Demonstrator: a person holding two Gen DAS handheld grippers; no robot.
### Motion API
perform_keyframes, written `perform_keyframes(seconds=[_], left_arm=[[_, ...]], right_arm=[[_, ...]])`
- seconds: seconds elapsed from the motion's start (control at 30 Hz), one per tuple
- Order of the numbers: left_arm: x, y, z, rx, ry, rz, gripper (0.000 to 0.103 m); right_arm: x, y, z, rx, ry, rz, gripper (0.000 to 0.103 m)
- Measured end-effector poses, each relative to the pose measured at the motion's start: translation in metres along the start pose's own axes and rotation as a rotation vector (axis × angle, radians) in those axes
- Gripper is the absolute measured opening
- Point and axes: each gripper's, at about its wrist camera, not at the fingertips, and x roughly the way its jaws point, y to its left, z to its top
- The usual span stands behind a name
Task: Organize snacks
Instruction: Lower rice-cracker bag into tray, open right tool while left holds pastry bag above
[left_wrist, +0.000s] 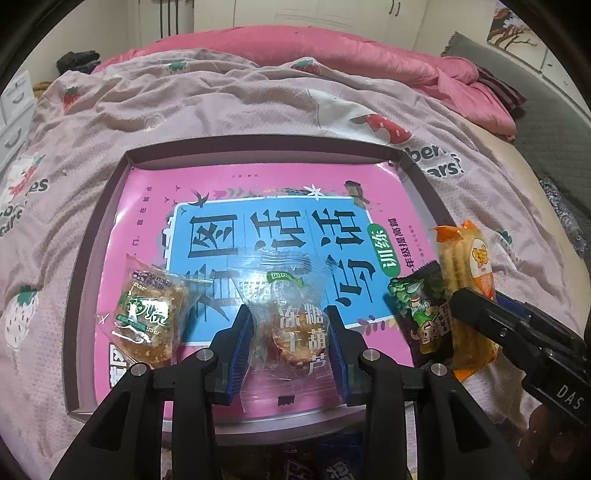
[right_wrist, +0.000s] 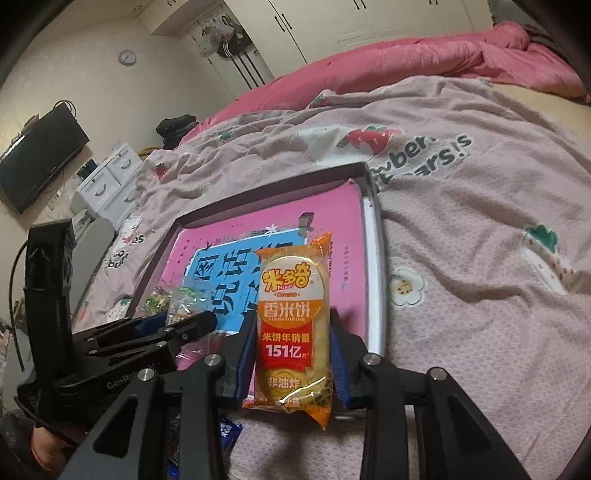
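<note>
A shallow box lid (left_wrist: 258, 146) lined with a pink and blue book cover lies on the bed. My left gripper (left_wrist: 290, 330) is shut on a clear candy packet (left_wrist: 291, 325) over the lid's near part. A green-labelled nut-brittle packet (left_wrist: 149, 317) lies in the lid at the left. A dark green snack packet (left_wrist: 424, 314) sits at the lid's right edge. My right gripper (right_wrist: 291, 354) is shut on an orange rice-cracker pack (right_wrist: 291, 325), held upright by the lid's right rim (right_wrist: 375, 280); this pack (left_wrist: 467, 291) shows in the left wrist view too.
A pink strawberry-print blanket (left_wrist: 240, 99) covers the bed, with a bright pink quilt (left_wrist: 332, 44) behind. More dark and blue snack wrappers (right_wrist: 225, 434) lie near the front edge. White drawers (right_wrist: 107, 181) and a TV (right_wrist: 33, 162) stand at the left.
</note>
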Motion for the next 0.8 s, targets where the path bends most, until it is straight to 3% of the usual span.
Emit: perform_keyframes(seconds=[0.27, 0.8], left_arm=[[0.0, -0.001, -0.001, 0.004, 0.003, -0.007, 0.039], [0.002, 0.0, -0.002, 0.002, 0.017, -0.016, 0.04]], right_arm=[[0.006, -0.011, -0.002, 0.053, 0.038, -0.009, 0.036], [0.005, -0.008, -0.003, 0.037, 0.038, -0.055, 0.036]])
